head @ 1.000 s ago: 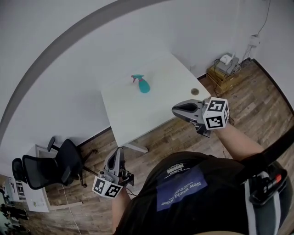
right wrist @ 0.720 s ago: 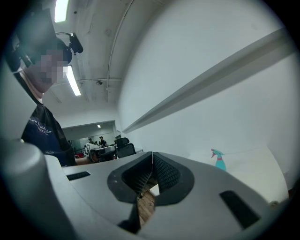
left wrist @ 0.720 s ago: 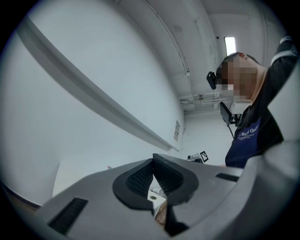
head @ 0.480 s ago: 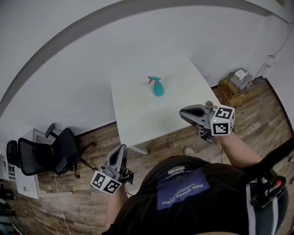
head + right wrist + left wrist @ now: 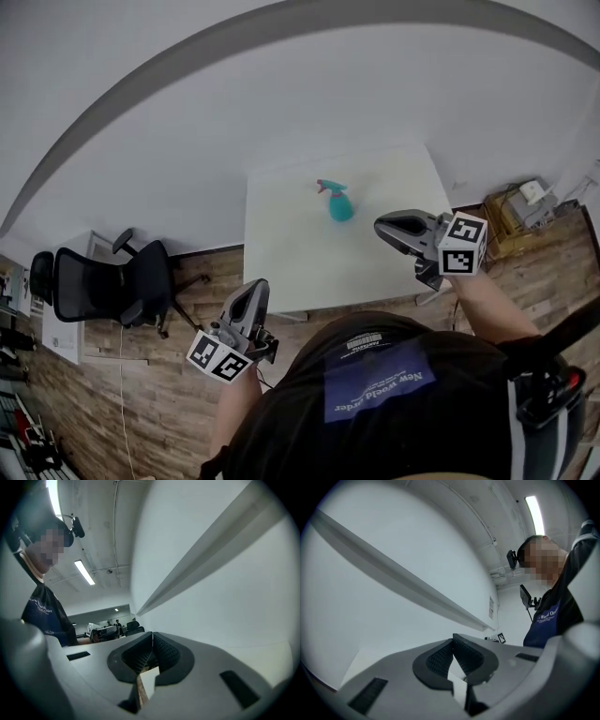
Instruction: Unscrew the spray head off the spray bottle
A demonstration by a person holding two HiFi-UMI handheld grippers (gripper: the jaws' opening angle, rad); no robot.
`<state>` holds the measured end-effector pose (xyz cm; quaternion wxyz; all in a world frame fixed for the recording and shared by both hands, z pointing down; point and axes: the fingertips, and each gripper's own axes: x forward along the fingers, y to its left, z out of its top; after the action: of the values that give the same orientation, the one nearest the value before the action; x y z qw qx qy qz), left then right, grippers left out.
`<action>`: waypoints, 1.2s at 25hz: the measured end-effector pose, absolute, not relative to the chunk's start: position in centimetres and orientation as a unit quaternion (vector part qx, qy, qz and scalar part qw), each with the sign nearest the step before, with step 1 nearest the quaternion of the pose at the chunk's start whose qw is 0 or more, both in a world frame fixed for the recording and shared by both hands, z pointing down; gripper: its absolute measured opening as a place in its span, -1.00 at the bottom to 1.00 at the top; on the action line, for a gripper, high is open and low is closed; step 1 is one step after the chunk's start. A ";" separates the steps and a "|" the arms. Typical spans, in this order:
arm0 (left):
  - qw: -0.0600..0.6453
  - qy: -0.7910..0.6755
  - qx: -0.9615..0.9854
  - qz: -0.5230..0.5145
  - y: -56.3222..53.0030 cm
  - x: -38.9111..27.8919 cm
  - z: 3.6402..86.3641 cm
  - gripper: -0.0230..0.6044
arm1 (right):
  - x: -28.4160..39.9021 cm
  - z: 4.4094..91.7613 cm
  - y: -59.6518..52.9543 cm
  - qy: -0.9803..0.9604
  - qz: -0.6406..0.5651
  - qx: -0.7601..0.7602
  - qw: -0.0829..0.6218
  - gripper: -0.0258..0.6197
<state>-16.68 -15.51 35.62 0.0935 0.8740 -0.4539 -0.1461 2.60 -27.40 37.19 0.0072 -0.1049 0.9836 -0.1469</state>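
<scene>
Two tools: left tool (image 5: pixel 255 289) and right tool (image 5: pixel 380 228), jaws pressed together, nothing between
Spray bottle (image 5: pixel 339 204): teal, on the white worktop (image 5: pixel 291 253), spray head (image 5: pixel 326 187) attached, well apart from both tools
Right tool: the nearer to it

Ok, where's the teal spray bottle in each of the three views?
Head view: spray bottle upper centre, on the white table.
Left gripper view: not in it.
Right gripper view: not in it.
Shared landmark: the grey wall band, seen in all three.
</scene>
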 end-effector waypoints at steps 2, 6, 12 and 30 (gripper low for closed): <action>0.094 -0.456 0.873 -0.143 -17.2 -14.8 35.3 -0.92 | 4.0 37.5 -29.2 0.983 -0.153 -0.097 0.010 -0.93; 0.100 -0.455 0.876 -0.126 -19.4 -11.9 35.6 -0.92 | 6.3 38.8 -32.2 0.981 -0.170 -0.095 0.012 -0.93; 0.122 -0.440 0.883 -0.113 -22.5 -11.5 36.8 -0.92 | 7.1 40.5 -34.5 0.975 -0.192 -0.108 0.020 -0.93; 0.123 -0.307 0.935 -0.125 -31.4 -25.8 39.1 -0.92 | -4.6 39.4 -37.1 0.955 -0.183 -0.232 0.010 -0.92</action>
<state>-25.80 -31.38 39.05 0.1234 0.9354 -0.3070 -0.1248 -4.62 -37.07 39.44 0.0098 -0.2319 0.9554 -0.1826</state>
